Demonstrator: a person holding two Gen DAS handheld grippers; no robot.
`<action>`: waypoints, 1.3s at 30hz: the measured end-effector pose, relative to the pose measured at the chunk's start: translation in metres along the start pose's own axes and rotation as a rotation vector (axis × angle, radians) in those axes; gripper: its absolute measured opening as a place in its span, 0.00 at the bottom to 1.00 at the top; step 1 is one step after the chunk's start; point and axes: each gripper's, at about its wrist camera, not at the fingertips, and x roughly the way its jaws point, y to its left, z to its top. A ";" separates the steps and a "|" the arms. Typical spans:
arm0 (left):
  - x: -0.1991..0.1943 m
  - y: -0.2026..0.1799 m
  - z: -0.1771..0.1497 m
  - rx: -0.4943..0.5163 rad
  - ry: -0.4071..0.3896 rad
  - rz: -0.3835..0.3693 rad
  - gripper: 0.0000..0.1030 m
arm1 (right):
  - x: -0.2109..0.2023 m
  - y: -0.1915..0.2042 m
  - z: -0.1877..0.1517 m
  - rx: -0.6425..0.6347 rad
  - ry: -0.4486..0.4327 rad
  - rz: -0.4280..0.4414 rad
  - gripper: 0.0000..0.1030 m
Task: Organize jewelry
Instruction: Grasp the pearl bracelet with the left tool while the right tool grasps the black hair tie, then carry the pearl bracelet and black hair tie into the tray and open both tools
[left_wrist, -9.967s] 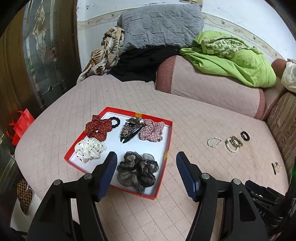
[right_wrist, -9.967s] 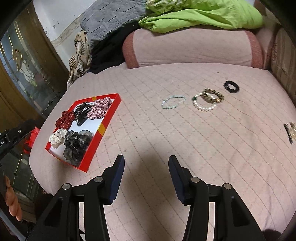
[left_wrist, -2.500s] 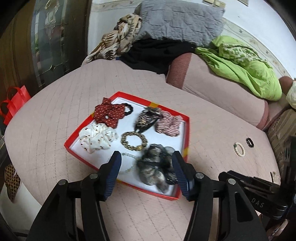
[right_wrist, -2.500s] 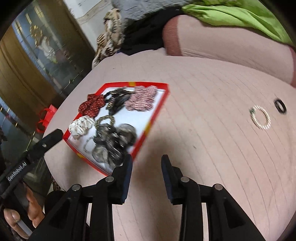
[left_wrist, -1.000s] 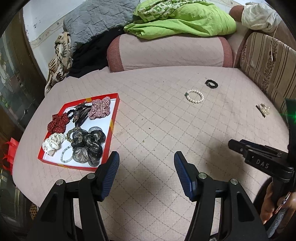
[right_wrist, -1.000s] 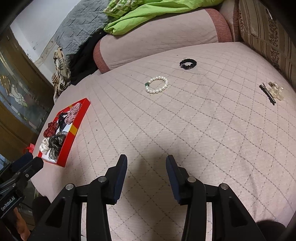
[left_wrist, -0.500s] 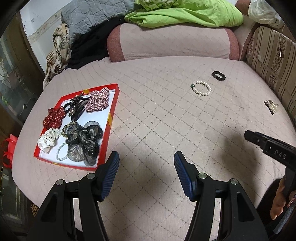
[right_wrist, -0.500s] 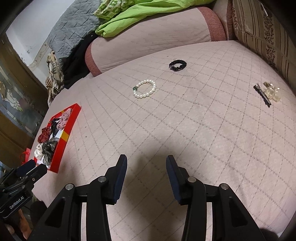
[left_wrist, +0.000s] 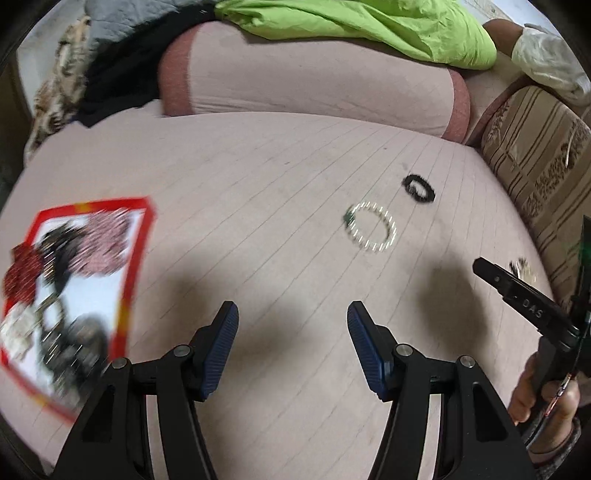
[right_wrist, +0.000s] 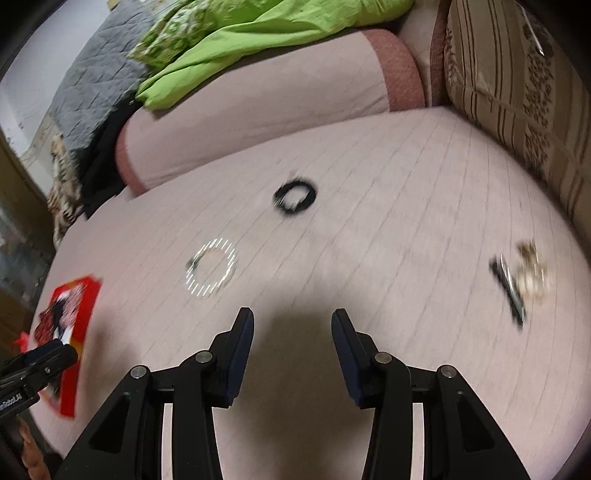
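Both my grippers are unclenched and carry nothing. Nearest, the left gripper (left_wrist: 291, 332) has bare pink bedcover (left_wrist: 258, 206) between its blue pads. The right gripper (right_wrist: 291, 332) is likewise empty, its jaws a little narrower.

Over the last few seconds I have swung both away from the red tray (left_wrist: 136, 258), which now sits off to the left gripper's left and blurred. It already holds scrunchies, clips and the two bracelets added since ten seconds ago.

Ahead and slightly left of the right gripper lies the pearl bracelet (right_wrist: 211, 272). Beyond it lies the black hair tie (right_wrist: 295, 195). Off to the right, well apart, lies a hair clip (right_wrist: 517, 280).

I judge these three remain to collect, the pearl bracelet likeliest next.
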 end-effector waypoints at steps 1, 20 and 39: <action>0.013 -0.004 0.010 0.000 0.011 -0.021 0.59 | 0.005 -0.002 0.006 -0.002 -0.003 -0.004 0.46; 0.140 -0.058 0.069 0.068 0.047 -0.101 0.33 | 0.119 0.008 0.090 -0.110 0.005 -0.121 0.45; 0.090 -0.021 -0.004 0.001 0.117 -0.120 0.10 | 0.067 0.018 0.007 -0.092 0.103 -0.037 0.09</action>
